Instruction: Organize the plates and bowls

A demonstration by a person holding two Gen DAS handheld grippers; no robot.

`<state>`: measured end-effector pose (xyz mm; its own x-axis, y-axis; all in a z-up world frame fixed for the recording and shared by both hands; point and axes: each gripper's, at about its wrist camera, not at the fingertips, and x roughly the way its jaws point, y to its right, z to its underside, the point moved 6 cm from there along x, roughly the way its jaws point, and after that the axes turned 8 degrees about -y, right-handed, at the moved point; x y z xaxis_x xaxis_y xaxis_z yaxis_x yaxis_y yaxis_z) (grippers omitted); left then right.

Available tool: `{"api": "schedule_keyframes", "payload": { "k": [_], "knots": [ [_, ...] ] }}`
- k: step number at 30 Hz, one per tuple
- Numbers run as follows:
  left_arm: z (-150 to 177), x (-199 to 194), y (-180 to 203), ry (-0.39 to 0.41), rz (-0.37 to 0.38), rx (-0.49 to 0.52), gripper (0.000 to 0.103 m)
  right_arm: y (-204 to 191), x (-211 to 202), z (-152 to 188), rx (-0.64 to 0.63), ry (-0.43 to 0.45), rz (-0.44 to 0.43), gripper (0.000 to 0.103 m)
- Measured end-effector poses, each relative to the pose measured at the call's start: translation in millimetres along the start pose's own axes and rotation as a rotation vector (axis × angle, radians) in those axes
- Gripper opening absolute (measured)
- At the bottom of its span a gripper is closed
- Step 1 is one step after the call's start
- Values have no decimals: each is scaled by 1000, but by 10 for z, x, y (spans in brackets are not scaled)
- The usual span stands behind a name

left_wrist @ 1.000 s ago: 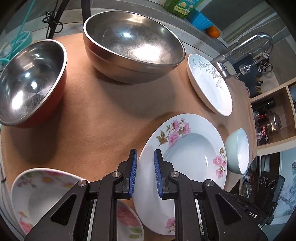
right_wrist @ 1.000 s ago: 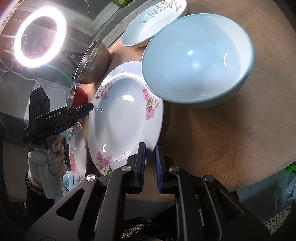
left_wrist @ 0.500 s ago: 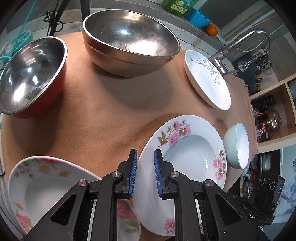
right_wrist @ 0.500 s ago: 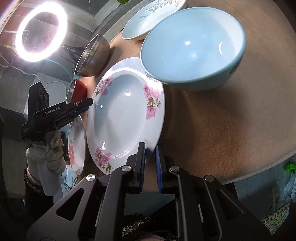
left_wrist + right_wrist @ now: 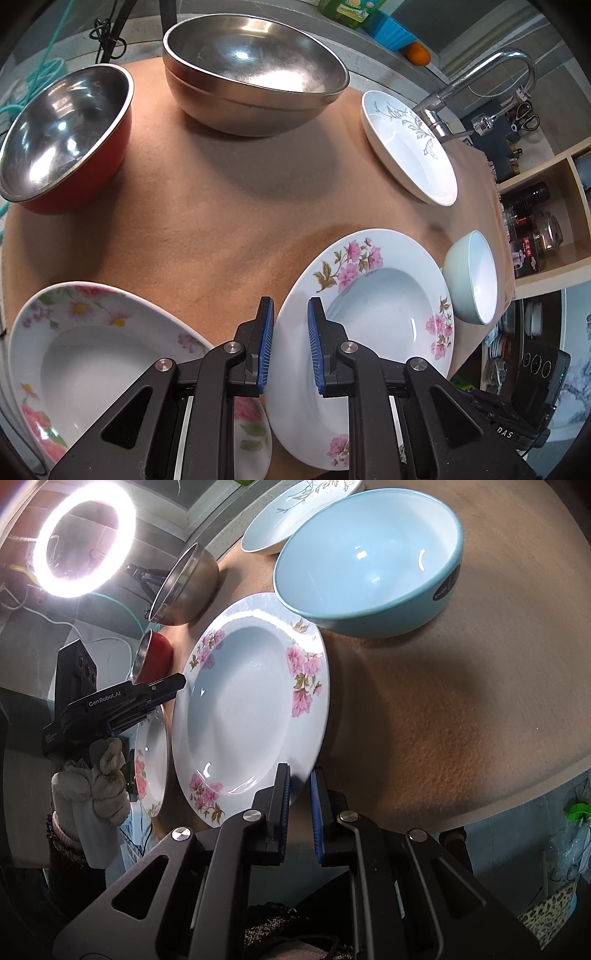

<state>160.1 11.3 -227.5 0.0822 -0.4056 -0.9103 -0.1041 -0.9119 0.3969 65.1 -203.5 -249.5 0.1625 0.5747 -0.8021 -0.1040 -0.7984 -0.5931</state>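
Note:
A white deep plate with pink flowers [image 5: 373, 317] [image 5: 243, 709] lies near the front of the brown cloth. My left gripper [image 5: 290, 343] [image 5: 181, 683] is shut on its left rim, and my right gripper [image 5: 299, 797] is shut on its near rim. A shadow falls on the cloth under the plate's right side. A light blue bowl [image 5: 472, 277] [image 5: 369, 554] sits just beyond it, its rim overlapping the plate's edge in the right wrist view. A second floral plate [image 5: 92, 350] rests to the left, partly on a smaller one [image 5: 251, 432].
A large steel bowl [image 5: 255, 74], a red-sided steel bowl [image 5: 62, 129] and a white plate with a grey leaf pattern [image 5: 406, 147] stand further back. A faucet [image 5: 480, 74] and shelves with jars [image 5: 535, 229] lie to the right. A gloved hand [image 5: 96, 775] holds the left tool under a ring light [image 5: 85, 535].
Both views have drawn back a little: the bowls sit higher in the frames and more of the left floral plate shows. Both grips on the pink-flower plate are unchanged.

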Motion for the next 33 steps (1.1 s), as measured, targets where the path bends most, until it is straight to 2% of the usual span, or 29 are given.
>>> {"api": "schedule_keyframes", "payload": {
  "k": [9,13,19,21,23,25,29,33],
  "knots": [
    [16,-67,27,30,-19,-6,16,-12,-23,-2,-16,-3,15,13],
    [1,-194,59,73,-36,4,16,16,-133,-37,-18,28,29,20],
    [-1,-500,73,163,-30,-17,17,-21,-397,-62,-58,85,59,20],
    [30,-621,52,201,-23,-37,18,-74,-481,-98,-85,108,69,24],
    [71,-745,12,240,-12,-66,24,-147,-547,-139,-121,128,85,37],
    [120,-856,-24,276,-4,-92,26,-248,-599,-186,-167,145,83,43],
    [267,-1039,-149,337,-35,-143,26,-498,-615,-294,-271,157,97,44],
    [422,-1139,-357,380,-38,-230,26,-781,-528,-395,-366,142,79,50]
  ]
}}
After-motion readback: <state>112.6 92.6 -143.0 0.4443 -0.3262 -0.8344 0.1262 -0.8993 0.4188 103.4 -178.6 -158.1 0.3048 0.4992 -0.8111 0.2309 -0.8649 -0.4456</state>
